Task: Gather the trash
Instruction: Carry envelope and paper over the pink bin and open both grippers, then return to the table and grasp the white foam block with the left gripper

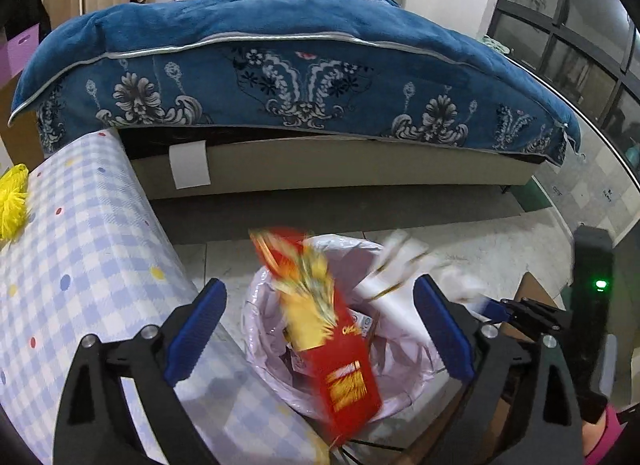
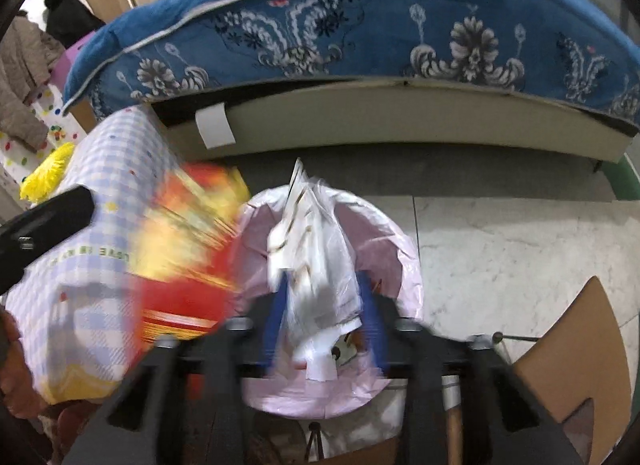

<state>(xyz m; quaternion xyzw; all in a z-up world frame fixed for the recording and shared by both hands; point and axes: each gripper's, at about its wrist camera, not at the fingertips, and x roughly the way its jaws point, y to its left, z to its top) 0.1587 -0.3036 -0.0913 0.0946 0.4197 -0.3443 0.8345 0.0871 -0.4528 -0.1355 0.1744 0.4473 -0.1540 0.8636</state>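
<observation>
Checked cloth (image 2: 100, 285), right wrist view: small green print, upside down, approx "LOVE IN…", rest unreadable. Red packet (image 1: 340, 361): gold script near its middle, too blurred to read. No other legible txt.

Glossy red cardboard box (image 1: 340, 353); thin pink plastic bin liner (image 1: 404, 349); plush blue blanket (image 1: 280, 45).

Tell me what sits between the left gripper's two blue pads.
In the left wrist view, a blurred red and yellow wrapper hangs between the left gripper fingers, untouched by either, above the pink-lined trash bin.
</observation>
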